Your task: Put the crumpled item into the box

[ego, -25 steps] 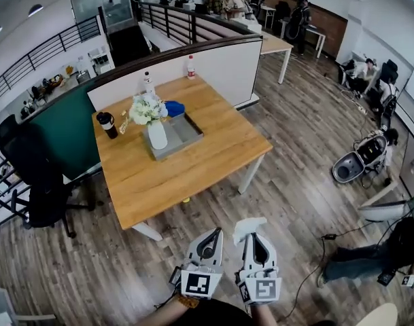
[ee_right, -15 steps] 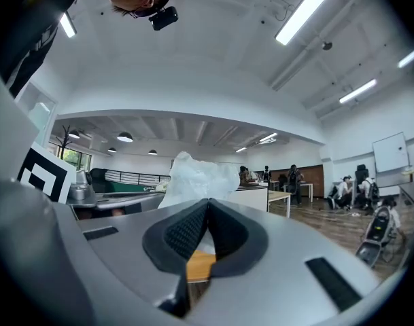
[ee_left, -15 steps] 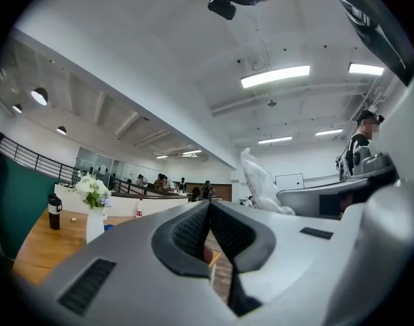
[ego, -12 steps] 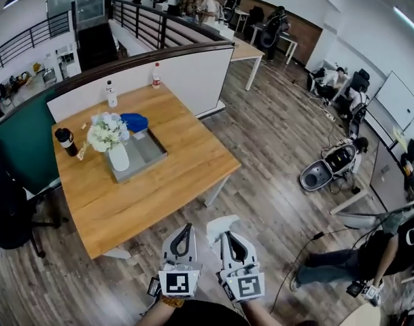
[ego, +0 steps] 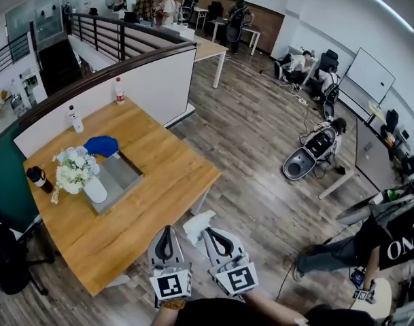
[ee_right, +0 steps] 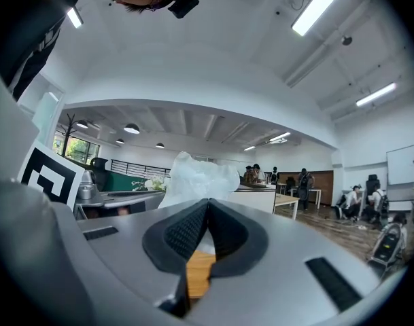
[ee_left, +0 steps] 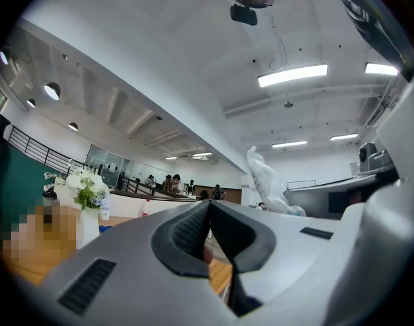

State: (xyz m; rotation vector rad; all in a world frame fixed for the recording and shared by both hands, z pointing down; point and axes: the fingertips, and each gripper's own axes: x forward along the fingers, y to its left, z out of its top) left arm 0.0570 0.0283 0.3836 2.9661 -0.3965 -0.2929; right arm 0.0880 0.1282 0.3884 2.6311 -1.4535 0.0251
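At the left of the head view stands a wooden table (ego: 139, 216), which has slid leftward and nearer over the last second as the view swings right. On it lies a shallow grey box (ego: 122, 176) with a white vase of flowers (ego: 77, 174) standing in it, touching a blue object (ego: 101, 145) at its far end. Just off the table's near edge, the left gripper (ego: 166, 231) has its jaws pressed together on nothing. Beside it, the right gripper (ego: 211, 233) pinches the crumpled white item (ego: 197, 224), which sticks up past its closed jaws, well apart from the box. Further right is wooden floor (ego: 261, 148), with people seated beyond.
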